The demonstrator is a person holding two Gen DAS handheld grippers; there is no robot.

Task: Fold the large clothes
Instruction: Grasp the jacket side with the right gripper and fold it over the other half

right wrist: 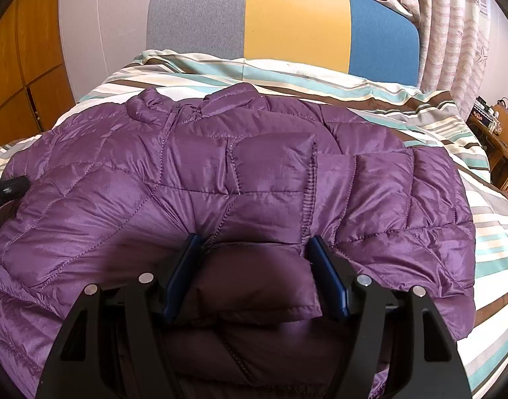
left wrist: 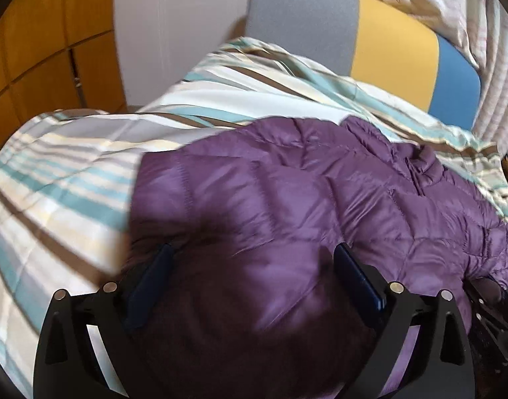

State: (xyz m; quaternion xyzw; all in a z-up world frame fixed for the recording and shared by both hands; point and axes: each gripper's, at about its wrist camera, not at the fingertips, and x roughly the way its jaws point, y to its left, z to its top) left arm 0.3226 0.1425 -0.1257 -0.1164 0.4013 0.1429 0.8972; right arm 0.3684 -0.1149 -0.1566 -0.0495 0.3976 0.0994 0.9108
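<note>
A purple quilted puffer jacket (left wrist: 320, 193) lies spread on the striped bed, its collar toward the headboard. My left gripper (left wrist: 252, 259) hovers over the jacket's near left part. Its blue pads (left wrist: 353, 272) stand wide apart, with flat fabric under and between them that they do not pinch. In the right wrist view the jacket (right wrist: 270, 166) fills the middle. My right gripper (right wrist: 254, 249) is closed on a puffy fold at the jacket's near edge, and the fold fills the gap between both pads. A sleeve is folded across the chest.
The striped duvet (right wrist: 353, 89) covers the bed. A grey, yellow and blue headboard (right wrist: 297, 20) stands at the far end. Wooden cupboard doors (left wrist: 38, 50) are on the left, curtains (right wrist: 453, 33) and a cluttered wooden shelf (right wrist: 496, 126) on the right.
</note>
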